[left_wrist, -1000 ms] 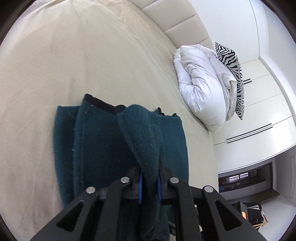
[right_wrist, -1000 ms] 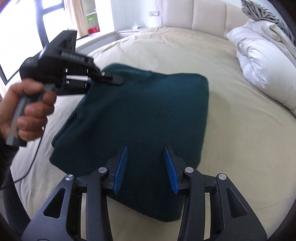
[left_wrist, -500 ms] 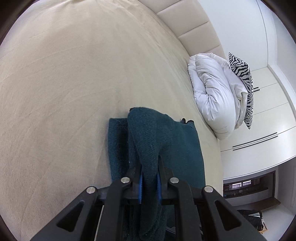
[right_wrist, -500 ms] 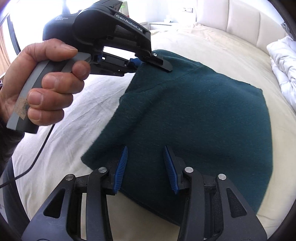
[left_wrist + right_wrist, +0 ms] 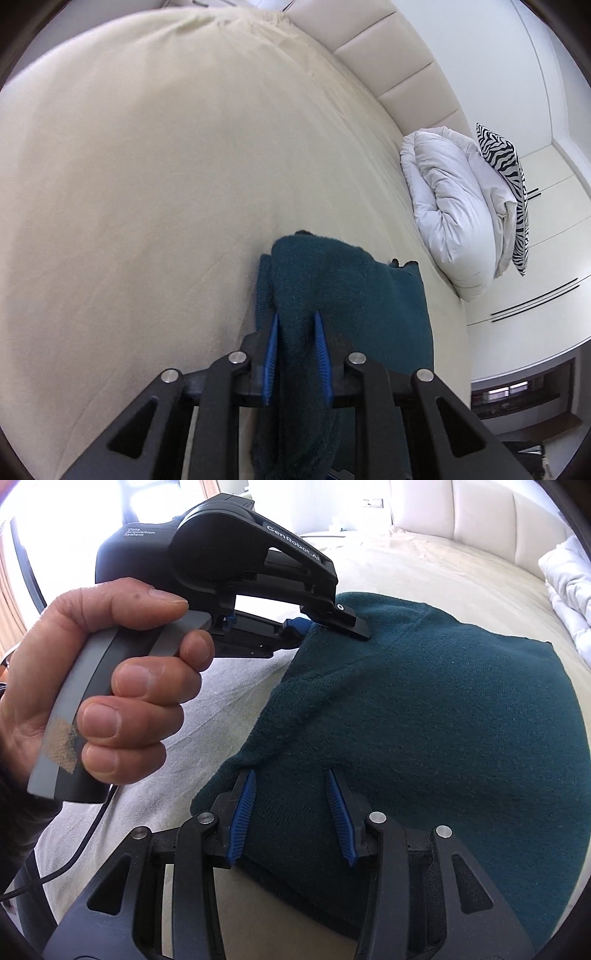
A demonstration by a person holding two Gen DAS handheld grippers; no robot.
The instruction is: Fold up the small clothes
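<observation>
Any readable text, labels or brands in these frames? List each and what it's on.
"GenRobot.AI": white lettering on the arched black housing of the left gripper, right wrist view.
"Data Acquisition System": small white print on the rear of the same housing; small, read with less certainty.
Left wrist view: no text readable; the teal garment and zebra pillow carry none.

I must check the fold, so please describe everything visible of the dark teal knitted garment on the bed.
The dark teal knitted garment looks soft and fuzzy, wool-like. It lies folded in layers on the cream bed sheet. One edge is lifted into a ridge between the blue pads of the left gripper, whose jaws have just been opening. The right gripper hovers open over its near edge; contact there is unclear.
</observation>
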